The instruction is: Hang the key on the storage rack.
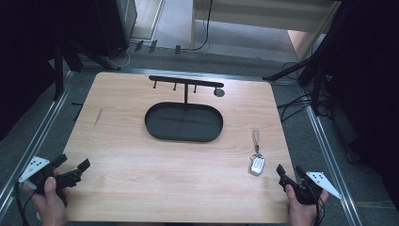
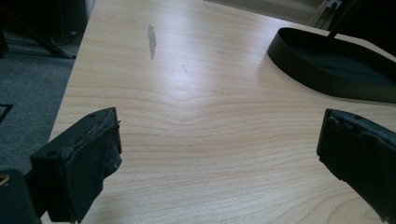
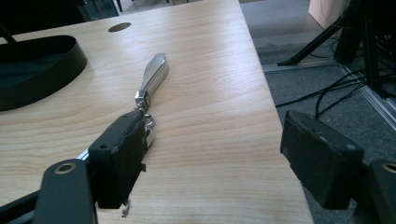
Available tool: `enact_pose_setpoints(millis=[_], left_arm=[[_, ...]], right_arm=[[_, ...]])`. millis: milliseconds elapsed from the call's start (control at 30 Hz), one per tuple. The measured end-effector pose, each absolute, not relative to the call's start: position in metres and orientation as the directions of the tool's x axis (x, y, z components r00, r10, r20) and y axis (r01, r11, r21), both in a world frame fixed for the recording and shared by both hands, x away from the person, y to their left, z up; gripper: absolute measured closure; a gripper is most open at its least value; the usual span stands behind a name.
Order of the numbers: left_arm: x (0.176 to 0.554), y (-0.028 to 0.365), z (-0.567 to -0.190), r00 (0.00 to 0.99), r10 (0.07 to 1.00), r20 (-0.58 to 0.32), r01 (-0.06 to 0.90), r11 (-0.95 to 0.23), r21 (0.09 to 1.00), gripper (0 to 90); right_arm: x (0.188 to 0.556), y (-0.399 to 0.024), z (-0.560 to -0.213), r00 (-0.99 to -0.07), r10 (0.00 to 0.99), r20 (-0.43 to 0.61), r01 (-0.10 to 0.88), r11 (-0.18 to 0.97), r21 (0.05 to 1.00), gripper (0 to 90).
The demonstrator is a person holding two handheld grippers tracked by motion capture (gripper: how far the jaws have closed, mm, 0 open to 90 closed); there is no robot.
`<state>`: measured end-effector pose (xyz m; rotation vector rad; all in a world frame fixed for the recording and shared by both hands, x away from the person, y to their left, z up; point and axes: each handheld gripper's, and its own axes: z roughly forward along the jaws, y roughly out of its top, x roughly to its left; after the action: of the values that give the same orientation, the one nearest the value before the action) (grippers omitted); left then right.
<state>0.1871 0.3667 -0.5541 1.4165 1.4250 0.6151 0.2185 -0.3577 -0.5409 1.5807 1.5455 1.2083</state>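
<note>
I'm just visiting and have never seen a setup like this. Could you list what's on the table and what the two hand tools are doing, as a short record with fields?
surface: wooden table
centre: black oval tray with a hook rack rising behind it
small item: key fob on a strap, lying flat to the right of the tray
left gripper: jaws open, nothing between them, at the table's near left corner
right gripper: jaws open, close beside the key fob, not gripping it

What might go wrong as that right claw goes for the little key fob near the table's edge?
The key fob lies flat near the table's right edge, so a clumsy nudge from the open right claw might push it off. Its thin strap could slip from the grip. Hanging it on the stand's small pegs looks fiddly.
</note>
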Motion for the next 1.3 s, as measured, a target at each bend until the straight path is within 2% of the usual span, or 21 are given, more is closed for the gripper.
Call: enact_pose_setpoints(millis=[67, 133, 400, 700, 967, 1200, 1267, 1300], left_arm=[[0.187, 0.367, -0.554, 0.179, 0.941, -0.287, 0.436, 0.185, 0.881, 0.1], [0.187, 0.367, -0.554, 0.181, 0.941, -0.287, 0.432, 0.187, 0.883, 0.1], [0.186, 0.368, -0.555, 0.179, 0.937, -0.299, 0.431, 0.199, 0.880, 0.1], [0.186, 0.368, -0.555, 0.177, 0.936, -0.306, 0.430, 0.206, 0.879, 0.1], [0.186, 0.369, -0.555, 0.175, 0.935, -0.309, 0.432, 0.209, 0.877, 0.1], [0.187, 0.369, -0.555, 0.175, 0.935, -0.308, 0.438, 0.206, 0.875, 0.1], [0.188, 0.369, -0.555, 0.174, 0.936, -0.307, 0.438, 0.206, 0.875, 0.0], [0.187, 0.369, -0.555, 0.176, 0.935, -0.308, 0.437, 0.206, 0.875, 0.0]], right_arm=[[0.219, -0.359, -0.540, -0.093, 0.977, 0.190, 0.417, -0.135, 0.899, 24.5], [0.219, -0.359, -0.538, -0.090, 0.977, 0.191, 0.432, -0.135, 0.892, 33.1], [0.229, -0.358, -0.529, -0.074, 0.981, 0.177, 0.476, -0.121, 0.871, 38.1], [0.258, -0.354, -0.509, -0.092, 0.990, 0.108, 0.643, -0.024, 0.766, 41.1], [0.286, -0.338, -0.486, -0.122, 0.992, 0.022, 0.737, 0.076, 0.671, 42.9], [0.306, -0.322, -0.469, -0.145, 0.989, 0.043, 0.797, 0.091, 0.597, 42.6], [0.317, -0.312, -0.464, -0.168, 0.986, 0.006, 0.831, 0.138, 0.538, 42.4], [0.317, -0.312, -0.464, -0.168, 0.986, 0.006, 0.831, 0.138, 0.538, 42.4]])
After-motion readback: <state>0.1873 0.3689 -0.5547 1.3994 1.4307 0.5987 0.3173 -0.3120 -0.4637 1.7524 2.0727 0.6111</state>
